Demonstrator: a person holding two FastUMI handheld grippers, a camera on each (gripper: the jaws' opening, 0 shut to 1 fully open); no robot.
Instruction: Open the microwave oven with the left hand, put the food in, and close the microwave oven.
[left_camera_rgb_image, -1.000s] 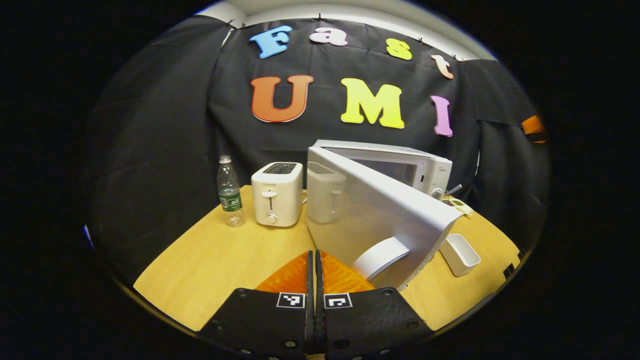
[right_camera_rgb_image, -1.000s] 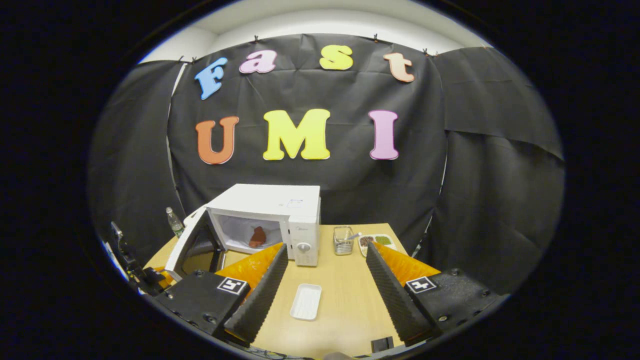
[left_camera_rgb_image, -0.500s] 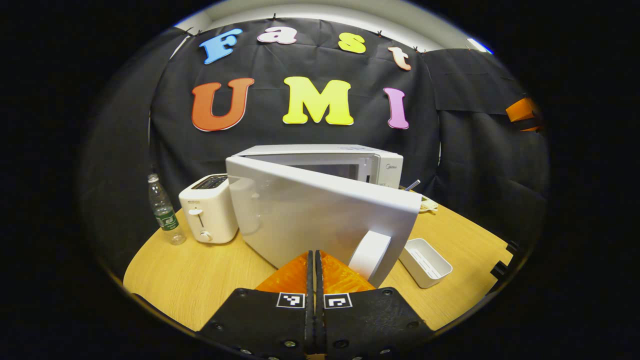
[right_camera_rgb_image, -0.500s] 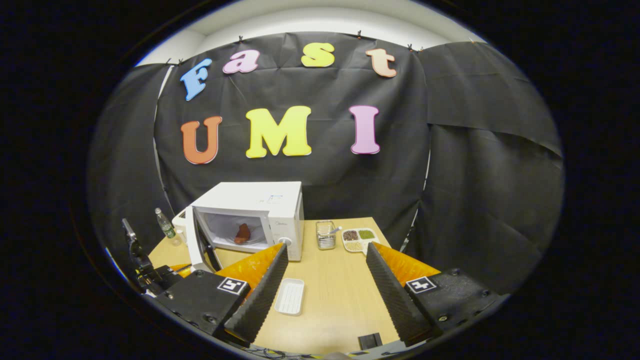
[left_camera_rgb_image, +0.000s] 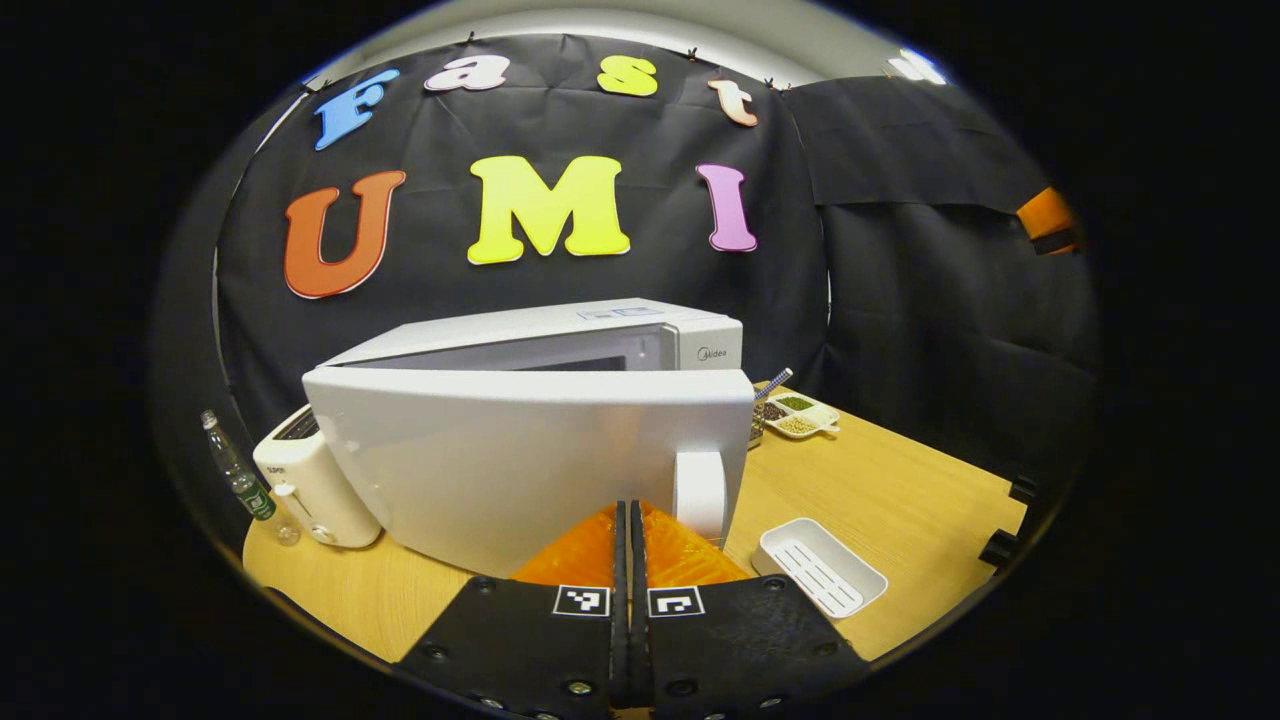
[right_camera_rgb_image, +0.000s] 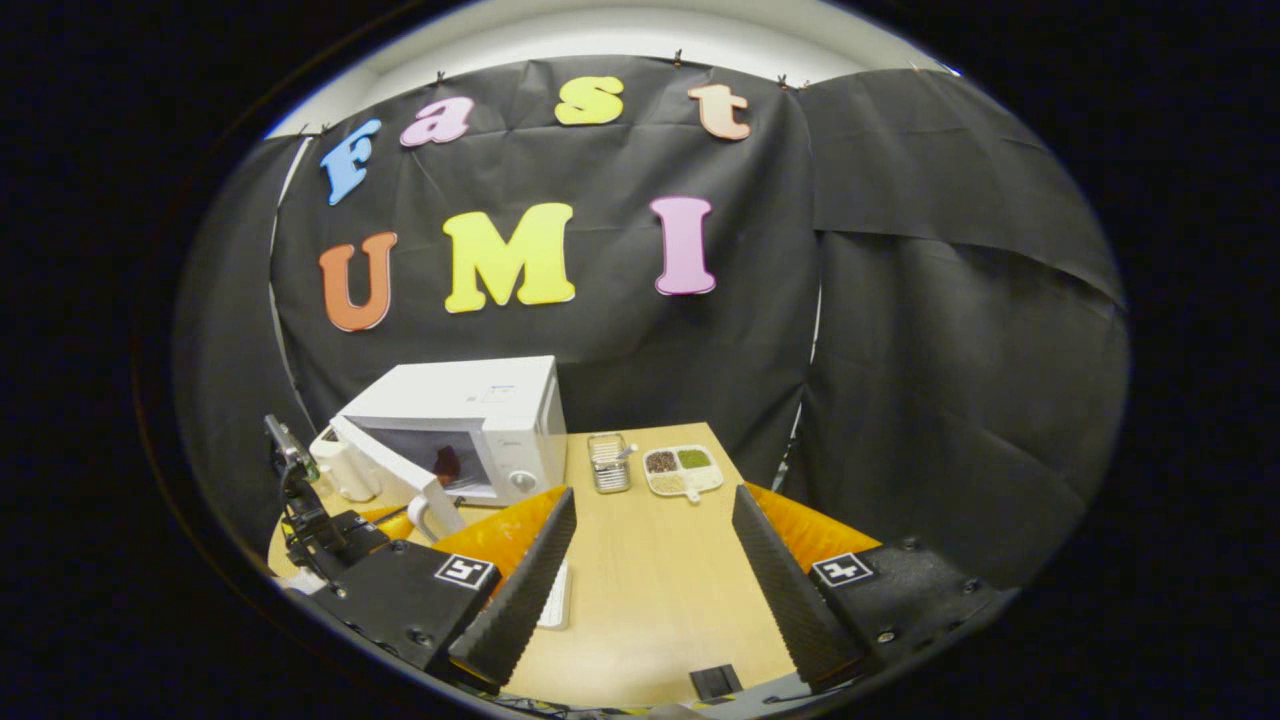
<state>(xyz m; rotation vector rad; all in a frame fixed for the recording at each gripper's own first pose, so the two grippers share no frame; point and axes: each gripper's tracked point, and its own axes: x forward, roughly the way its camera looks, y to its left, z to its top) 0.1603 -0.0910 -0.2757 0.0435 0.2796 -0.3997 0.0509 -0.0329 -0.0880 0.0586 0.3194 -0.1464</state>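
Observation:
The white microwave (left_camera_rgb_image: 640, 335) stands at the back of the wooden table (left_camera_rgb_image: 900, 490). Its door (left_camera_rgb_image: 520, 465) hangs partly open, with the outer face turned toward me and the white handle (left_camera_rgb_image: 700, 495) at its right edge. My left gripper (left_camera_rgb_image: 630, 512) is shut with nothing between its fingers, and its tips are right at the door's lower edge beside the handle. In the right gripper view a reddish-brown piece of food (right_camera_rgb_image: 447, 465) lies inside the microwave (right_camera_rgb_image: 470, 415). My right gripper (right_camera_rgb_image: 650, 500) stands open over the table, well in front of the oven and holding nothing.
A white toaster (left_camera_rgb_image: 310, 490) and a water bottle (left_camera_rgb_image: 240, 482) stand left of the microwave. An empty white tray (left_camera_rgb_image: 820, 566) lies near the front. A metal utensil holder (right_camera_rgb_image: 607, 462) and a sectioned dish of grains (right_camera_rgb_image: 680, 470) sit to the right.
The microwave door has swung from wide open toward shut as my shut left gripper moved with it. My right gripper stayed open and its view drifted right.

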